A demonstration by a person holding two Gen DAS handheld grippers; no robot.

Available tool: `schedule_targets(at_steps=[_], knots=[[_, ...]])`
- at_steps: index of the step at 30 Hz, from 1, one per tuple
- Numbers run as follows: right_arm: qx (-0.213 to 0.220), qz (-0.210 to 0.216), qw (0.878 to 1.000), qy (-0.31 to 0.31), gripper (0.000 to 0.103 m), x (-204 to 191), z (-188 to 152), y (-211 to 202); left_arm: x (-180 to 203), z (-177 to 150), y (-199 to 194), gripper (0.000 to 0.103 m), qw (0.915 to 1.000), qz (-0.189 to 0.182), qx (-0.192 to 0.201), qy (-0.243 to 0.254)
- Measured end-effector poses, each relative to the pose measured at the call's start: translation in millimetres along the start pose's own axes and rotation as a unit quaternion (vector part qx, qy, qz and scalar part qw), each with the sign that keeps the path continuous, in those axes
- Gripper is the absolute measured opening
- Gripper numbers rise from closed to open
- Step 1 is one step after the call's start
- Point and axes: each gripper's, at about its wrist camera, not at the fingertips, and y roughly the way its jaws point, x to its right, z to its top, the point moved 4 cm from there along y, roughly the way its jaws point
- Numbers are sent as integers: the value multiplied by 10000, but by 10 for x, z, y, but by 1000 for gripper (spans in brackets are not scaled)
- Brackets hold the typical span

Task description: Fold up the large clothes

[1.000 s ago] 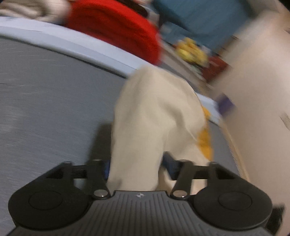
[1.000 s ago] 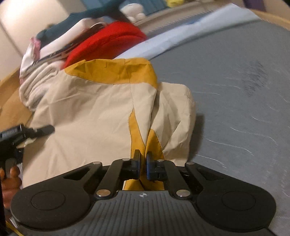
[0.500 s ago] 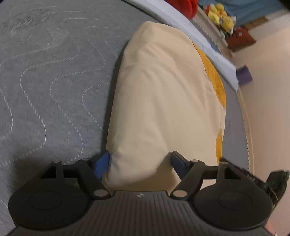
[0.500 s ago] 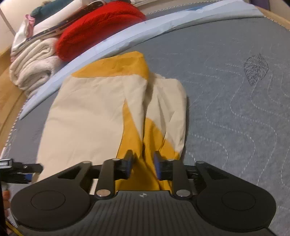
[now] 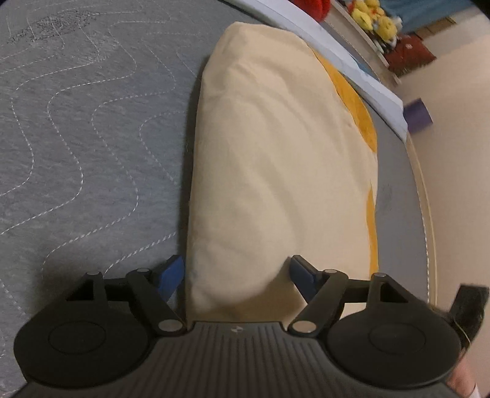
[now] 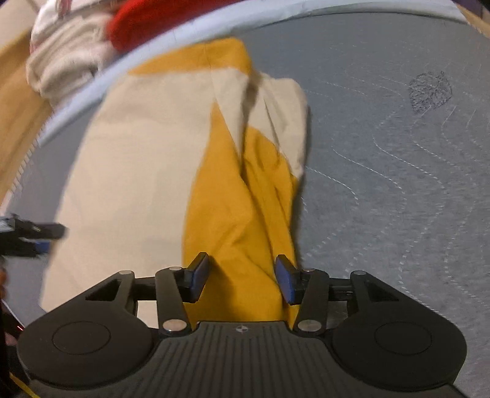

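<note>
A cream and mustard-yellow garment [image 5: 275,153] lies folded in a long shape on the grey quilted mattress [image 5: 76,153]. My left gripper [image 5: 237,269] stands open at its near end, the blue pads [image 5: 173,272] wide on either side of a cream fold without pressing it. In the right wrist view the garment [image 6: 137,159] shows its yellow panel. The right gripper [image 6: 242,269] is over that panel, jaws opening, with loose yellow cloth between the pads [image 6: 200,271]. The left gripper [image 6: 30,235] also shows at that view's left edge.
A red bundle [image 6: 159,21] and rolled cream towels [image 6: 67,70] lie beyond a light blue sheet edge [image 6: 92,79]. Yellow plush toys [image 5: 376,18] and a purple object [image 5: 418,118] sit past the bed. The bed's edge [image 5: 427,214] runs close on the right.
The right jaws have opened off the yellow cloth they pinched. The left gripper has tipped down and its jaws have spread wider, and the garment now lies flat on the mattress.
</note>
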Motion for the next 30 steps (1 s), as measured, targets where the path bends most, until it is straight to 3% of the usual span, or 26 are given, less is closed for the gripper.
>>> schedule_targets(at_steps=[3, 6, 8, 10, 12, 14, 16, 20, 23, 27, 30], knots=[[-97, -146, 9997, -195, 49, -22, -61, 20, 5, -122, 57, 83, 9973, 287, -1, 677], [-142, -365, 9986, -368, 49, -37, -154, -18, 81, -161, 6, 86, 9928, 612, 163, 1019], [76, -719, 9956, -594, 49, -79, -190, -138, 286, -222, -153, 86, 9824, 1076, 448, 1462], [656, -1184, 9851, -1062, 49, -196, -229, -392, 544, -349, -381, 87, 9591, 1662, 920, 2101], [1400, -1581, 9656, -1520, 49, -349, -272, -725, 791, -503, -657, 94, 9395, 1948, 1436, 2424], [2283, -1804, 9415, -1698, 49, -511, -362, -1155, 983, -738, -981, 103, 9279, 1946, 2018, 2457], [3043, -1822, 9206, -1636, 50, -650, -521, -1582, 1132, -985, -1252, 103, 9163, 1967, 2518, 2416], [3916, -1740, 8914, -1473, 66, -892, -971, -2205, 1379, -1580, -1660, 103, 8979, 1929, 3235, 2276], [4054, -1491, 8928, -1274, 80, -1021, -1362, -2440, 1555, -2034, -1821, 103, 8899, 1924, 3496, 2210], [3917, -1374, 9019, -1194, 83, -1169, -1745, -2496, 1654, -2502, -1797, 103, 8868, 1880, 3608, 2190], [3699, -1360, 9115, -1178, 83, -1223, -1868, -2416, 1555, -2781, -1673, 103, 8947, 1666, 3559, 2123]])
